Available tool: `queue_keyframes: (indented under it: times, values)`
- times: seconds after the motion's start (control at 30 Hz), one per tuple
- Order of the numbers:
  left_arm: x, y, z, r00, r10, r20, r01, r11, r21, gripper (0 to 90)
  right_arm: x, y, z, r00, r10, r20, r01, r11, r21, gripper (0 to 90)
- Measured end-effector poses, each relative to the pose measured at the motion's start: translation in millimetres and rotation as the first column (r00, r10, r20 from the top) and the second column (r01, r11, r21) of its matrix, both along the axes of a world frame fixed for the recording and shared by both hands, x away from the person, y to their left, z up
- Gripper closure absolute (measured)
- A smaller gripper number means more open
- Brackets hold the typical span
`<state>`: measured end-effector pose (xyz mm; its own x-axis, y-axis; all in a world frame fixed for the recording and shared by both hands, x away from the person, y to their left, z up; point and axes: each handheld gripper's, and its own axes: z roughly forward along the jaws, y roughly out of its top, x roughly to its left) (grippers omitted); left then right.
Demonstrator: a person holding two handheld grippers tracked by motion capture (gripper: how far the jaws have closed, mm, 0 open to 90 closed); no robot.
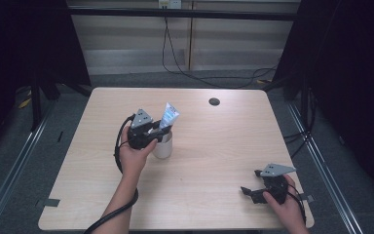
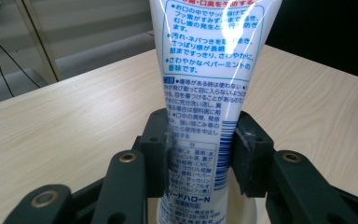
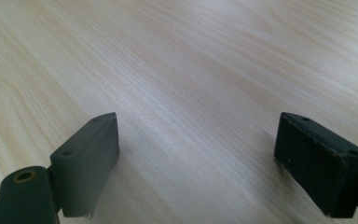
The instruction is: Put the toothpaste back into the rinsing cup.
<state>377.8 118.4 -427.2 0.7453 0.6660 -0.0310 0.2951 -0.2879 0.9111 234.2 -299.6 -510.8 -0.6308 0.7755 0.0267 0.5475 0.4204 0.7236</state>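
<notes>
1. Standing by the table, I see a pale wooden top with rounded corners, a dark round cable hole near its far edge and little else on it.
2. Behind the table runs a light panelled wall, with a black cable hanging down it and trailing over the grey floor; dark curtains close off both sides.
3. A white cup stands left of the middle of the table, and a tube of toothpaste rises from it, leaning a little to the right.
4. The left gripper is held just beside the cup, on its left, its jaws pressed against the tube from either side.
5. In the left gripper view the tube stands upright between the two pads, which touch its lower part, and the cup's white rim shows just below them.
6. Blue Japanese print covers the side of the tube that faces the camera.
7. The right gripper rests low near the table's near right corner, well apart from the cup and tube.
8. Its jaws stand wide apart with nothing between them; in the right gripper view bare wood lies between the pads.
</notes>
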Motion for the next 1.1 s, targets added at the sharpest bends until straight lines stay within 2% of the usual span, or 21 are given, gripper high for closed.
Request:
queue_keyframes:
  times: [0.7, 1.1]
  values:
    - [-3.1, 3.2, -8.0, 0.9998, 0.006, -0.017, -0.005, 0.9998, 0.019, 60.9, 0.0, 0.0, 0.0, 1.0000, -0.001, -0.001, 0.001, 1.000, 0.000, 13.6]
    - [-2.7, 4.8, -9.8, 0.9994, -0.005, -0.035, 0.007, 0.9989, 0.045, 59.8, 0.0, 0.1, 0.0, 1.0000, -0.001, 0.000, 0.001, 1.000, 0.000, 13.5]
